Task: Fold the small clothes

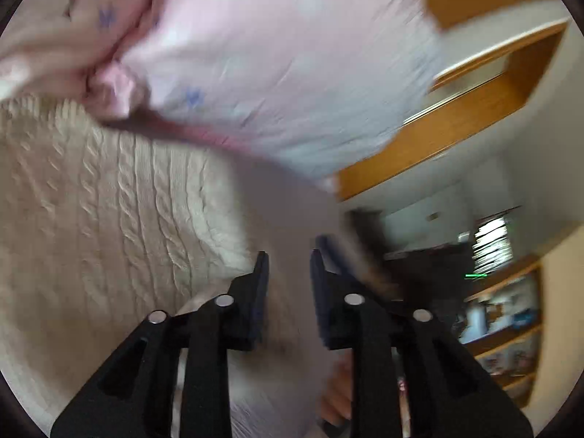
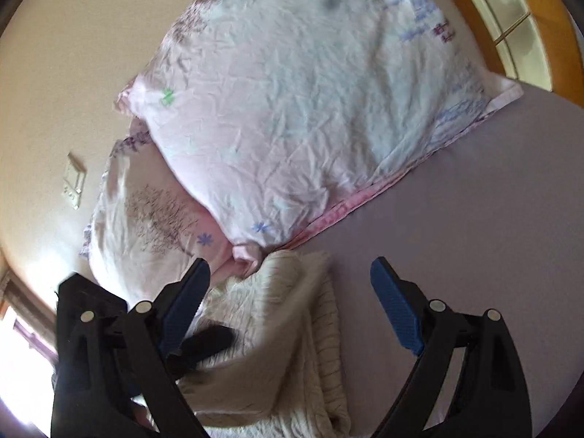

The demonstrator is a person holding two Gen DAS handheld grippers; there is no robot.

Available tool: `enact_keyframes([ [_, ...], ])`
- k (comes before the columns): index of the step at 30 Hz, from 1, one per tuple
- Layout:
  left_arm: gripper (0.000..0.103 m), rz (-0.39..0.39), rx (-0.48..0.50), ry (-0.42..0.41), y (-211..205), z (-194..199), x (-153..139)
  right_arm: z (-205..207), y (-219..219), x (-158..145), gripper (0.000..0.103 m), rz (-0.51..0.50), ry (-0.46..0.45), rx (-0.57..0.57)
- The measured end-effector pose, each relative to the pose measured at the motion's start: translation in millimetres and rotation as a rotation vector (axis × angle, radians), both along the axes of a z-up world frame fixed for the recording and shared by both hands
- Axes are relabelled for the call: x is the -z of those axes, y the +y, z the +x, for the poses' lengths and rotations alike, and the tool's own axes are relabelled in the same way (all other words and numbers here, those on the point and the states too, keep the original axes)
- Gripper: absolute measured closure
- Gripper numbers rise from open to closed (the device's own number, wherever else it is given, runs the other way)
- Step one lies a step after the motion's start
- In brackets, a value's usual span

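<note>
A cream cable-knit sweater [image 1: 95,197] lies on the lilac bed sheet [image 1: 284,226], filling the left of the left wrist view. It also shows in the right wrist view [image 2: 292,328], bunched up below the pillows. My left gripper [image 1: 288,259] is open with a narrow gap, empty, just right of the sweater's edge; the view is blurred. My right gripper [image 2: 288,273] is wide open above the sweater's top edge, holding nothing. The other gripper's black fingers [image 2: 204,343] rest on the sweater at lower left.
A pink flowered pillow [image 2: 299,109] lies at the head of the bed, over a second pillow [image 2: 153,219]. A wooden headboard [image 1: 474,109] and wooden shelves [image 1: 507,325] stand at the right. Bare sheet [image 2: 474,200] lies right of the sweater.
</note>
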State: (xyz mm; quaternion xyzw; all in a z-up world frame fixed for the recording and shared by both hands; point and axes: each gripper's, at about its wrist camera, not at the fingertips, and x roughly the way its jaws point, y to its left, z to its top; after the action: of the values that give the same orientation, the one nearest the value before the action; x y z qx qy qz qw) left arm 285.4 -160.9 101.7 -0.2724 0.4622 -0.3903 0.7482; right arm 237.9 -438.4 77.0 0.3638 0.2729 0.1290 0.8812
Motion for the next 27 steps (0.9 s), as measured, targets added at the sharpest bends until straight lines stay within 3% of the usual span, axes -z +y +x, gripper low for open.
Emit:
enact_keyframes([
  [1, 0.036, 0.02, -0.025, -0.061, 19.2, -10.9, -16.2, 1.3, 4.1, 1.9, 0.014, 0.003, 0.003, -0.027],
  [2, 0.021, 0.071, -0.041, -0.115, 29.6, -20.1, -25.7, 5.1, 10.1, 4.8, 0.015, 0.004, 0.019, -0.071],
  [6, 0.022, 0.374, -0.089, -0.32, 56.9, -61.6, -34.1, 17.5, 32.8, 19.7, 0.035, -0.051, 0.112, -0.162],
  [7, 0.022, 0.419, -0.086, -0.346, 58.6, -69.0, -30.2, 18.5, 38.4, 20.9, 0.042, -0.075, 0.12, -0.173],
  [10, 0.022, 0.538, -0.019, -0.433, 48.3, -91.3, -7.7, 21.1, 50.5, 26.5, 0.045, -0.13, 0.142, -0.195],
  [11, 0.022, 0.575, -0.001, -0.462, 33.0, -92.0, -1.4, 23.3, 55.8, 30.9, 0.054, -0.147, 0.159, -0.21],
  [13, 0.022, 0.647, 0.042, -0.496, 22.1, -103.6, 16.2, 27.9, 64.0, 40.9, 0.092, -0.191, 0.205, -0.208],
  [17, 0.022, 0.696, 0.109, -0.471, 4.1, -111.2, 51.4, 21.2, 45.1, 41.7, 0.094, -0.145, 0.198, -0.112],
  [19, 0.022, 0.714, 0.114, -0.511, 2.2, -119.3, 53.5, 20.2, 43.2, 43.5, 0.093, -0.147, 0.205, -0.114],
  [21, 0.022, 0.669, 0.101, -0.491, 9.5, -120.5, 46.3, 11.4, 44.8, 33.6, 0.085, -0.153, 0.189, -0.124],
  [22, 0.022, 0.635, 0.091, -0.47, 15.1, -118.6, 42.6, -0.5, 44.5, 22.8, 0.071, -0.165, 0.161, -0.116],
  [23, 0.022, 0.591, 0.076, -0.446, 25.3, -116.9, 35.7, -9.9, 42.4, 12.6, 0.043, -0.164, 0.124, -0.116],
  [24, 0.022, 0.56, 0.063, -0.435, 36.1, -114.6, 29.8, -22.1, 44.0, 2.8, 0.029, -0.168, 0.077, -0.119],
  [25, 0.022, 0.548, 0.047, -0.435, 43.2, -114.6, 25.6, -35.6, 46.3, -4.5, 0.02, -0.186, 0.042, -0.121],
  [27, 0.022, 0.559, 0.011, -0.442, 56.4, -111.7, 22.3, -53.3, 56.3, -11.7, 0.02, -0.242, 0.046, -0.13],
])
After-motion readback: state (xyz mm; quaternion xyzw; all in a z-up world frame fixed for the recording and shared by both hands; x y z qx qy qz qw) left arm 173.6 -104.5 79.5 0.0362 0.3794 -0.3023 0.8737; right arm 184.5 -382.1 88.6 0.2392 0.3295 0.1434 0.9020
